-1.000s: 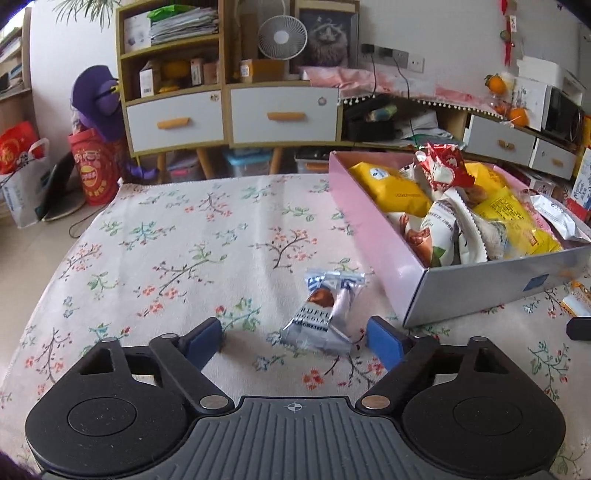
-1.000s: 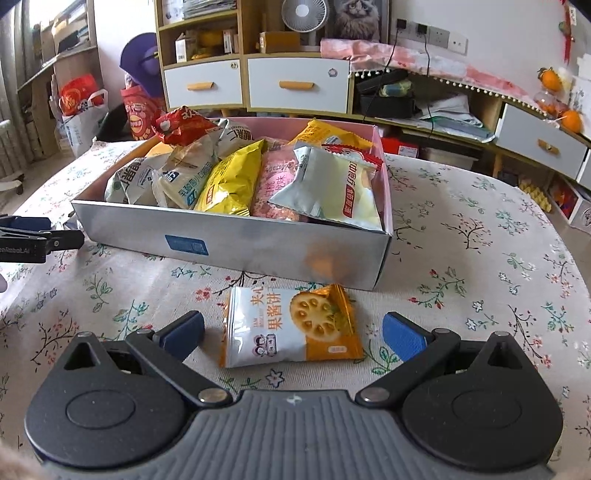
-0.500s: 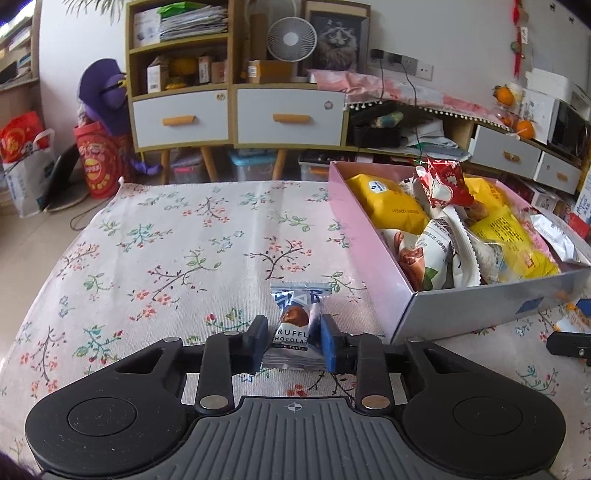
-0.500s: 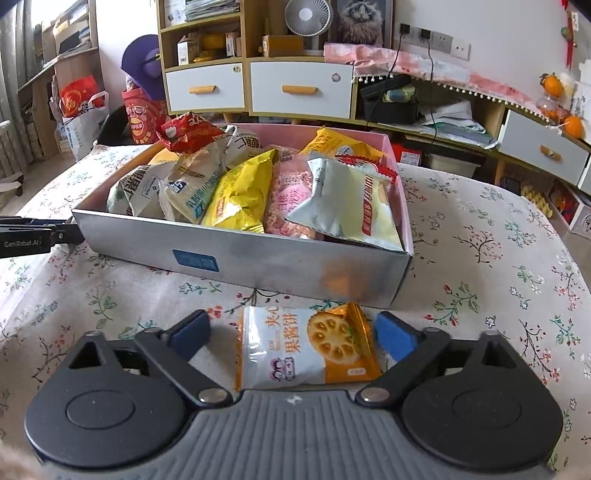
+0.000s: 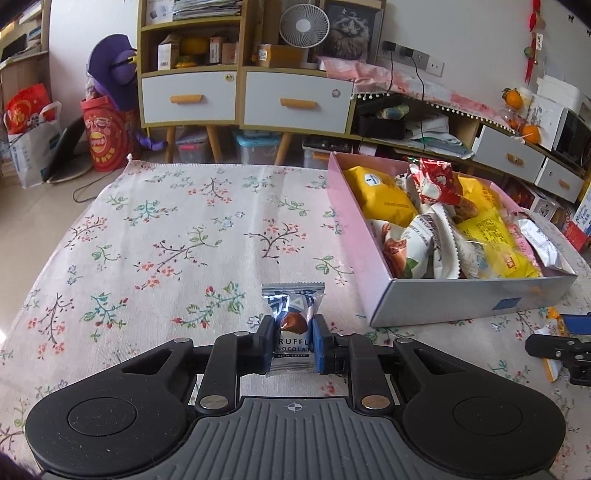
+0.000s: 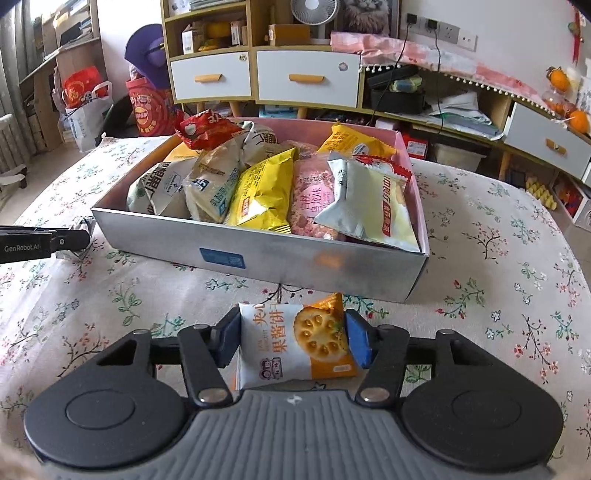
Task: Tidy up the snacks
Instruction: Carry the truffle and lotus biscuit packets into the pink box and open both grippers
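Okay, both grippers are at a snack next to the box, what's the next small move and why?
Probably lift both packets off the cloth and toward the box. The left gripper is shut on the truffle packet. The right gripper's jaws are closing, pads already touching the biscuit packet; let that grip finish first. Both packets lie just outside the box, which holds the other snacks.

White fan (image 5: pixel 304 26); cat picture (image 5: pixel 351 31); oranges (image 5: pixel 530 133)

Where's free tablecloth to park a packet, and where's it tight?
Free: the wide floral tablecloth left of the snack box, out to the far table edge; also the cloth right of the box. Crowded: the box itself, heaped above its walls, and the strip before its grey front wall, where the biscuit packet lies.
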Demonstrator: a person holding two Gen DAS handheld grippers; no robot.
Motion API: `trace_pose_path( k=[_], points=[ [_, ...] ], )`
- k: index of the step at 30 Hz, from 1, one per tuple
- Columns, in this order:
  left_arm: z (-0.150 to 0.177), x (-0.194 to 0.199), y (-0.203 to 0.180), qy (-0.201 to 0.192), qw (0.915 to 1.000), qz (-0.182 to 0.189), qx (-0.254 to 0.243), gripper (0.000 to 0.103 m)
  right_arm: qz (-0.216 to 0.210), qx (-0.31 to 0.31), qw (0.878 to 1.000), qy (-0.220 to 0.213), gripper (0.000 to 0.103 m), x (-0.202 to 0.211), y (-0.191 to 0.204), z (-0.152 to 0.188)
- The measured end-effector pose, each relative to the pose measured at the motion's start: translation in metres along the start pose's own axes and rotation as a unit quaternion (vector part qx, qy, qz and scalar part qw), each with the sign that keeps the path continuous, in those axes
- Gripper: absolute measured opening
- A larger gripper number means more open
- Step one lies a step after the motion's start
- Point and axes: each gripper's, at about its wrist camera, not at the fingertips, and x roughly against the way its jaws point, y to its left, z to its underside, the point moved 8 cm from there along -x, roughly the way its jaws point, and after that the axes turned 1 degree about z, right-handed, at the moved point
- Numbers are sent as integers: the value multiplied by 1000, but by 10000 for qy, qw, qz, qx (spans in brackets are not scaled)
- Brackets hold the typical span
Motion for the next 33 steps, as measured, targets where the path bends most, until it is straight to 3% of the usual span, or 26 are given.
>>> trace_pose_path(
  k=[20, 33],
  points=[
    [-22, 38, -29, -278, 9983, 442, 263, 18, -240, -511, 9975, -425, 54, 30, -6, -24],
    [-45, 11, -82, -319, 9943, 972, 316, 18, -451, -1582, 9832, -793, 54, 18, -17, -62]
  ],
)
